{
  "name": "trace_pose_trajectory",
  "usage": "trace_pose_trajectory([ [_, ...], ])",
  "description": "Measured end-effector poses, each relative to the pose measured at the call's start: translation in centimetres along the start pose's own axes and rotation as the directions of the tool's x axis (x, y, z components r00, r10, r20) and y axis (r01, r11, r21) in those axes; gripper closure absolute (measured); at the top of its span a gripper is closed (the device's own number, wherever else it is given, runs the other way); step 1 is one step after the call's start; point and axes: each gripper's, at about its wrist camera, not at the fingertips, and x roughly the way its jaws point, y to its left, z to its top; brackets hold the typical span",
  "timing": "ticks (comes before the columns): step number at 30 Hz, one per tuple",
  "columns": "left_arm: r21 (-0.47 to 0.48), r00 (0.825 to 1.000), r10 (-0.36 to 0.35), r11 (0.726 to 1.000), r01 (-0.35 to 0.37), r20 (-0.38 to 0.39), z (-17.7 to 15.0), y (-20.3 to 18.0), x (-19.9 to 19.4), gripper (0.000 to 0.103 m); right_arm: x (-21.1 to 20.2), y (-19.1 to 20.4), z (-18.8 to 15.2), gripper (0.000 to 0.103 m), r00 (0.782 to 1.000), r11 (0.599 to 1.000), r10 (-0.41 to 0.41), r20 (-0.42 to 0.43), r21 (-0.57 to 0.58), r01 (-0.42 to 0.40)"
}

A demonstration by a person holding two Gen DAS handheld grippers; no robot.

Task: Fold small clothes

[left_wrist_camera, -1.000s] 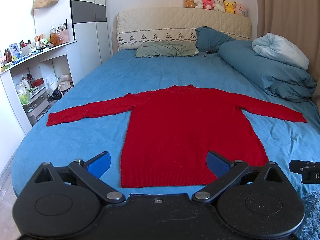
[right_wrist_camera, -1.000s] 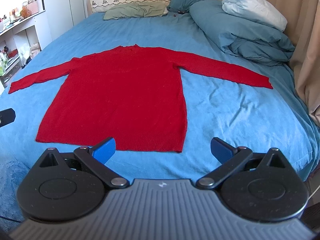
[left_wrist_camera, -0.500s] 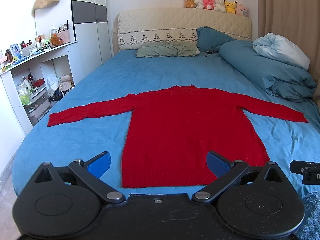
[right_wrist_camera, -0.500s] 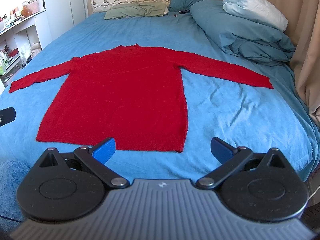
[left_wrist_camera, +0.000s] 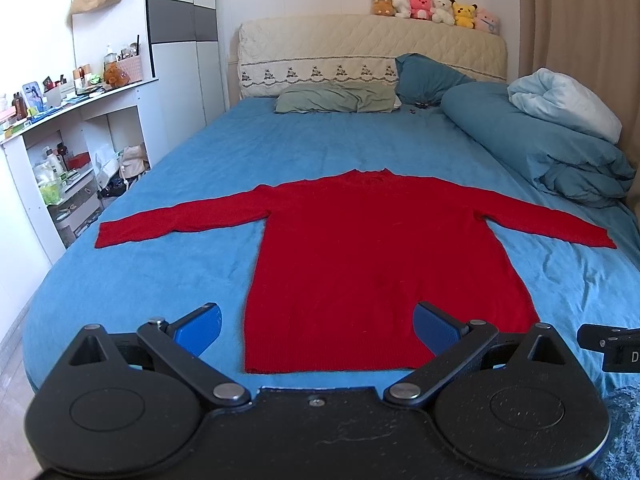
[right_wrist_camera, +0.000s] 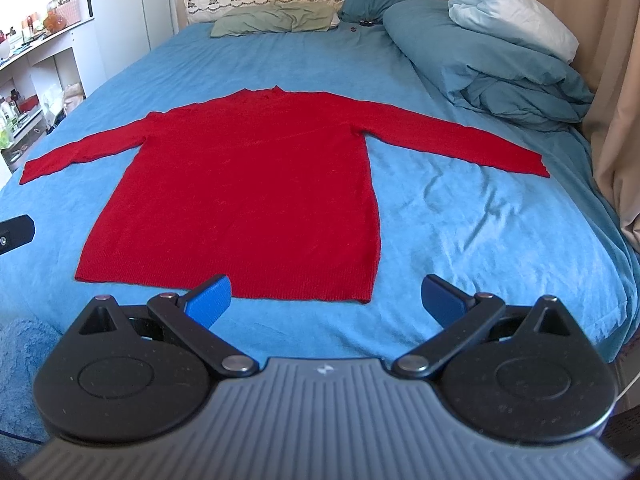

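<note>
Sweater: the red sweater [left_wrist_camera: 372,264] lies flat, front down or up I cannot tell, on the blue bedsheet [left_wrist_camera: 192,280]; body centred, both sleeves spread out sideways, hem toward me, neck at 12 o'clock.

Left gripper: my left gripper [left_wrist_camera: 316,326] hangs at the foot of the bed with its blue pads wide apart and nothing between them. The sweater's hem and its left corner sit in that gap, at about 12 o'clock, not touched.

Right gripper: my right gripper [right_wrist_camera: 326,300] is likewise spread wide and empty. The hem's right corner sits between its pads, at about 12 o'clock, apart from them.

Change since a second ago: very little. In the left view the sweater sits a shade lower and further right; in the right view it is a shade nearer. Both grippers have drifted slightly; the pad spacing is unchanged. No crease, lift or shift in the cloth itself.

Meaning for task: my reading is that folding has not begun. The garment is laid out and I am lined up on the hem.

Next move, a judgement: close on the two hem corners, or go first to the sleeves at 10 and 2 o'clock.

Risk: knit is limp; a shallow pinch may catch one layer only.
</note>
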Motion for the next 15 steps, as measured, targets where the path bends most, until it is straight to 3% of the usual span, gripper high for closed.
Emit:
trace_pose_trajectory([
  [15,-0.008,1.0,0.002,1.0,-0.002,0.001,0.0,0.16,0.01,0.0,-0.09,0.47,0.01,0.0,1.0,1.0,0.0,0.002,0.003,0.0],
])
